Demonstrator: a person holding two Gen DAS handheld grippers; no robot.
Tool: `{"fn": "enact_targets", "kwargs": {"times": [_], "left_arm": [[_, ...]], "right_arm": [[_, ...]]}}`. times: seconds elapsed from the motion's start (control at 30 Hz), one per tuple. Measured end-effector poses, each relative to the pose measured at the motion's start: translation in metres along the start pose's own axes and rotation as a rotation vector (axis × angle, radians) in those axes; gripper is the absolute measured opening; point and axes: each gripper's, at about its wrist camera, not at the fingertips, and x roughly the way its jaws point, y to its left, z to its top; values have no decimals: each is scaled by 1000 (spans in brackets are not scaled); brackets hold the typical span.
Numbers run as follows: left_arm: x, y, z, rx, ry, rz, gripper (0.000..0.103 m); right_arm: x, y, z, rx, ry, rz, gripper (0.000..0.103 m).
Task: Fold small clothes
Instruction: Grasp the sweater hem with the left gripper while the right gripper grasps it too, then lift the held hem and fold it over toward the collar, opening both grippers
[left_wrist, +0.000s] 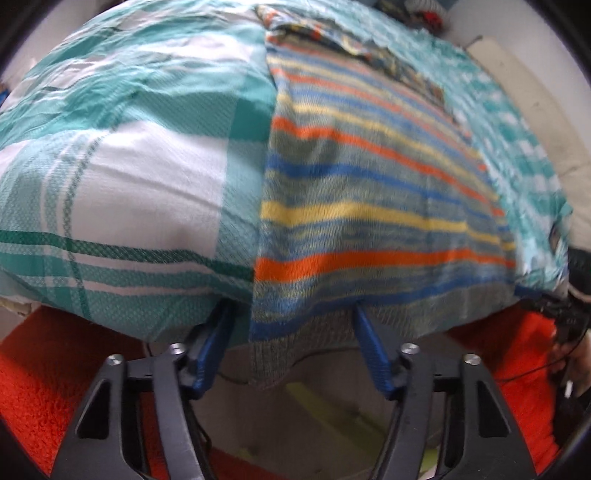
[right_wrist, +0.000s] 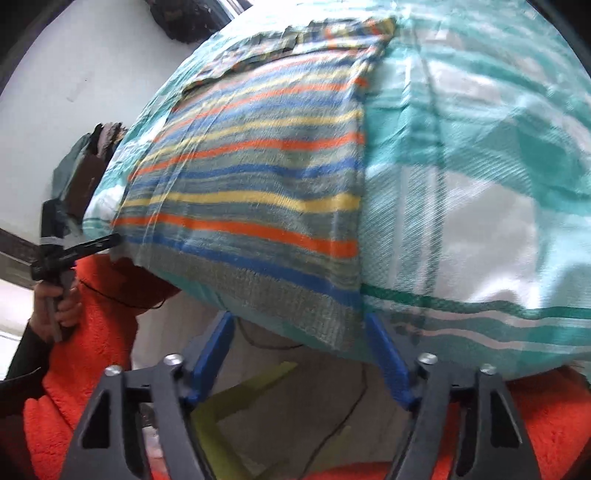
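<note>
Each claw, left (left_wrist: 291, 306) and right (right_wrist: 299, 317), half-open, straddles the striped garment's (left_wrist: 369, 206) hem.

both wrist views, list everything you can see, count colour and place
striped garment: one, grey with orange, blue and yellow stripes, lying flat on the checked cloth, near hem at the edge
checked cloth: one, teal and white, covering the work surface
patterned fabric: one, multicoloured, at the far end of the striped garment; too blurred to identify
orange fleece: worn by the person, below the surface edge
left claw: blue fingers either side of the garment's near hem, tips hidden under the edge
right claw: blue fingers either side of the hem corner, tips hidden
</note>
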Motion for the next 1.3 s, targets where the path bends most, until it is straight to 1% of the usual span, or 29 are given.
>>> {"fn": "enact_targets", "kwargs": {"times": [0.03,0.07,0.1,0.13,0.17,0.23,0.3,0.33,0.37,0.4,0.43,0.5,0.6,0.63,0.67,0.77,0.8,0.83,0.9,0.93,0.97,1.0,1.03,1.07,1.1,1.13,1.23,1.3], "left_arm": [[2,-3,-1,16,18,8,56],[4,-7,-2,34,38,18,48],[6,-10,-2,50,57,26,43],[9,-11,-2,60,71,32,30],[11,-14,-2,75,96,48,18],[13,-16,-2,95,119,73,10],[11,-17,-3,99,120,73,6],[9,-17,-3,101,119,69,5],[8,-17,-3,103,117,66,5],[7,-17,-3,104,112,65,4],[4,-16,-3,105,108,60,4],[-8,-13,-1,96,85,37,4],[-35,-9,11,46,21,-49,4],[-46,-8,20,31,-17,-78,4],[-52,-8,29,19,-46,-90,4],[-63,-10,63,-6,-130,-103,4],[-65,-12,82,-11,-166,-97,4],[-65,-14,93,-12,-188,-92,4],[-64,-14,127,-20,-246,-72,4],[-62,-12,153,-39,-272,-67,4],[-59,-10,169,-54,-282,-69,4],[-53,-7,193,-69,-294,-67,3],[-47,-11,209,-74,-301,-62,3],[-39,-10,236,-78,-307,-50,3],[-31,-11,249,-79,-308,-42,4],[-19,-12,272,-80,-310,-27,3],[1,-11,313,-67,-303,9,3],[22,-10,343,-54,-288,45,3]], "right_arm": [[4,0,2,-3,11,5,56],[7,0,4,-5,14,3,55],[11,0,6,-4,18,-9,55],[14,-1,8,0,23,-20,54],[19,-2,10,10,35,-41,50],[21,-5,13,33,43,-108,48],[20,-9,12,52,26,-87,48],[21,-10,11,58,32,-75,48],[24,-12,10,63,48,-54,38],[26,-13,10,66,62,-28,4],[25,-14,10,76,64,-8,6],[12,-16,11,106,25,27,6],[-20,-22,23,178,-79,131,6],[-30,-25,27,189,-114,158,6],[-39,-25,35,197,-153,181,6],[-55,-32,68,228,-257,236,6],[-58,-35,83,238,-290,246,6],[-59,-36,95,243,-314,245,6],[-60,-43,128,260,-367,236,6],[-60,-49,149,281,-392,244,6],[-58,-54,166,296,-406,249,6],[-58,-59,178,304,-415,250,6],[-56,-64,198,310,-426,252,6],[-54,-67,212,312,-433,251,6],[-51,-71,231,312,-440,245,6],[-47,-74,246,312,-444,240,6],[-32,-87,301,313,-448,211,6],[-22,-97,325,316,-448,185,6]]}}
